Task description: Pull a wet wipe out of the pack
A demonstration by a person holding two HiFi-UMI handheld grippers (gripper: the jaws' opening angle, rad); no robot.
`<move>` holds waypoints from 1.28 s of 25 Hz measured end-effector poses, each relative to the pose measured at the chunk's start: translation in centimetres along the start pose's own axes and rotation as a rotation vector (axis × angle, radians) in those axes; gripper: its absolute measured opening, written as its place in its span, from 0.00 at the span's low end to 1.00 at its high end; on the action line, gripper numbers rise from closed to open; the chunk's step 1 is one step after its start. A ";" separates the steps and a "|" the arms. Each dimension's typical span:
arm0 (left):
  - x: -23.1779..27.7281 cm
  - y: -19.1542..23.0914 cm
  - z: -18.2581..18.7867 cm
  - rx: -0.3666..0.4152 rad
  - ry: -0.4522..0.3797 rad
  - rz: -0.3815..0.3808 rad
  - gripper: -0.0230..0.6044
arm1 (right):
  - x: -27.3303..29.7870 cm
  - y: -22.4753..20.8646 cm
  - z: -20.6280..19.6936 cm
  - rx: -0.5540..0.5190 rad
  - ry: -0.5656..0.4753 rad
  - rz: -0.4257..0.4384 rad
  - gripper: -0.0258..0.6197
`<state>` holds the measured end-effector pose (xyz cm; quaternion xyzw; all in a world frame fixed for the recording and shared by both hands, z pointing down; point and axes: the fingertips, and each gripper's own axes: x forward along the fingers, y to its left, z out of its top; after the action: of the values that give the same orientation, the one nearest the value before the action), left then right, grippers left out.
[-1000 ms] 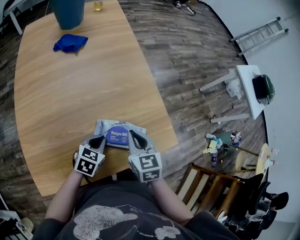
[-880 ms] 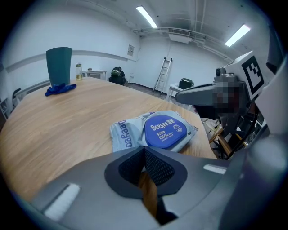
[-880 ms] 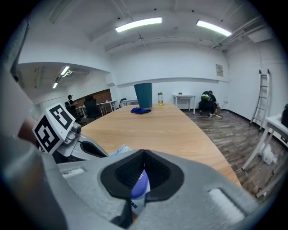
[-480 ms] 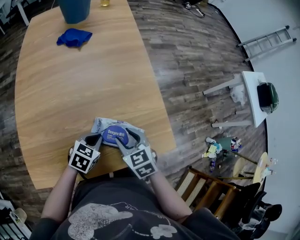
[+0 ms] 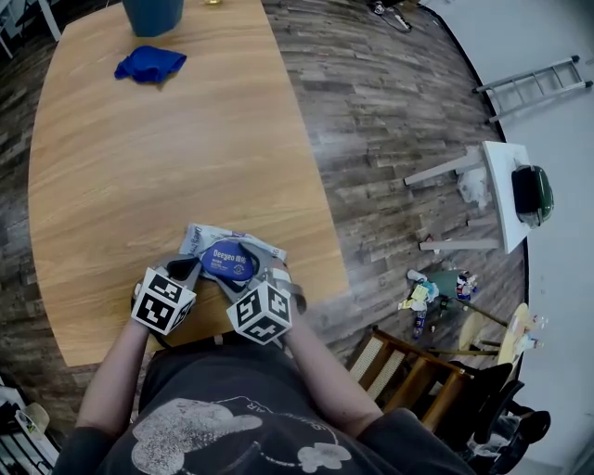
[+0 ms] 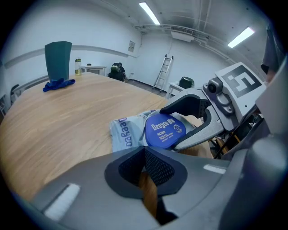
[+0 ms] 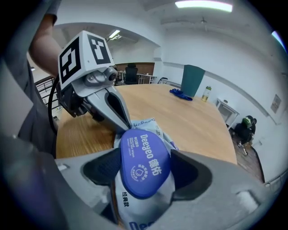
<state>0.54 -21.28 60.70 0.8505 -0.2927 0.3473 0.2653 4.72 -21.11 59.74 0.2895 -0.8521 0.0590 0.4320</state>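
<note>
The wet wipe pack [image 5: 212,243], pale grey-blue film with a round blue lid [image 5: 228,261], lies near the front edge of the wooden table [image 5: 139,167]. My left gripper [image 5: 190,269] is shut, its tips [image 6: 145,150] at the pack's near left edge; whether they pinch the film I cannot tell. My right gripper [image 5: 243,278] comes down over the pack from the right. Its jaws are opening wide, with the blue lid [image 7: 144,161] between the pads [image 7: 189,173], which do not press on it. No wipe shows outside the pack.
A blue cloth [image 5: 149,63] and a teal container [image 5: 153,14] stand at the table's far end. Off to the right on the plank floor are a wooden chair [image 5: 408,371], a small white table [image 5: 506,186] and a ladder [image 5: 534,83]. The table's front edge is right below the pack.
My right gripper rolled, sank over the pack's lid and its jaws went from shut to wide open. The left gripper kept its place at the pack's left edge.
</note>
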 end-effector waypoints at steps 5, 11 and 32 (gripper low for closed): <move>0.2 0.1 -0.1 -0.005 0.002 -0.001 0.07 | 0.2 0.0 -0.3 -0.005 -0.043 -0.026 0.54; 0.3 0.0 -0.2 -0.003 -0.001 0.006 0.07 | 0.4 -0.1 -0.6 0.056 -0.009 0.041 0.55; 0.2 -0.1 0.0 -0.011 -0.015 0.005 0.06 | 0.1 -0.6 -0.2 0.180 0.030 0.208 0.54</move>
<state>0.72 -21.31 60.78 0.8508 -0.2988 0.3400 0.2668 5.16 -21.57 59.83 0.2362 -0.8622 0.1840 0.4087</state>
